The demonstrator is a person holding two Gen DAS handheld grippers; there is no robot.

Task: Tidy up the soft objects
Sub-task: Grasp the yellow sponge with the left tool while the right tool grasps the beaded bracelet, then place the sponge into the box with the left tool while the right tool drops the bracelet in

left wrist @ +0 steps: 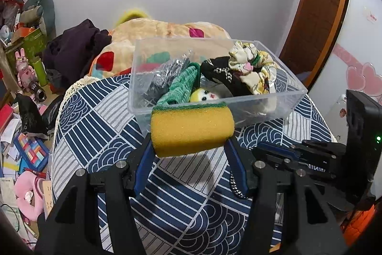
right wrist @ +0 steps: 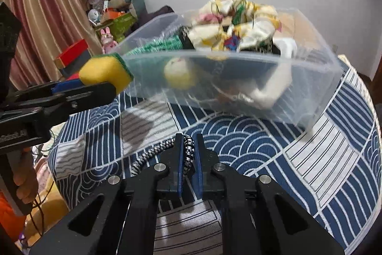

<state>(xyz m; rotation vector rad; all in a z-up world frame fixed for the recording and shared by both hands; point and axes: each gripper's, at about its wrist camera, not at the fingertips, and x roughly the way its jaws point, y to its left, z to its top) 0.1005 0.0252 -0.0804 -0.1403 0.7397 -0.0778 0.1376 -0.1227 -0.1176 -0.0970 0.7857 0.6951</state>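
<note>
My left gripper [left wrist: 189, 142] is shut on a yellow sponge with a green scrub side [left wrist: 192, 129] and holds it just in front of the near rim of a clear plastic bin [left wrist: 281, 106]. The bin holds a green knit cloth [left wrist: 182, 85], a floral scrunchie [left wrist: 253, 66], a black item and a small doll head [left wrist: 206, 95]. My right gripper [right wrist: 189, 147] is shut on a black-and-white braided cord [right wrist: 188, 154] low over the blue patterned cloth [right wrist: 238, 135]. The sponge [right wrist: 105, 71] and bin [right wrist: 310, 78] also show in the right wrist view.
The bin sits on a blue-and-white patterned cover [left wrist: 100, 126]. Behind it lie an orange blanket [left wrist: 152, 32] and dark clothes [left wrist: 78, 49]. The floor at left is cluttered with toys and boxes [left wrist: 26, 154]. A wooden door [left wrist: 317, 4] stands at right.
</note>
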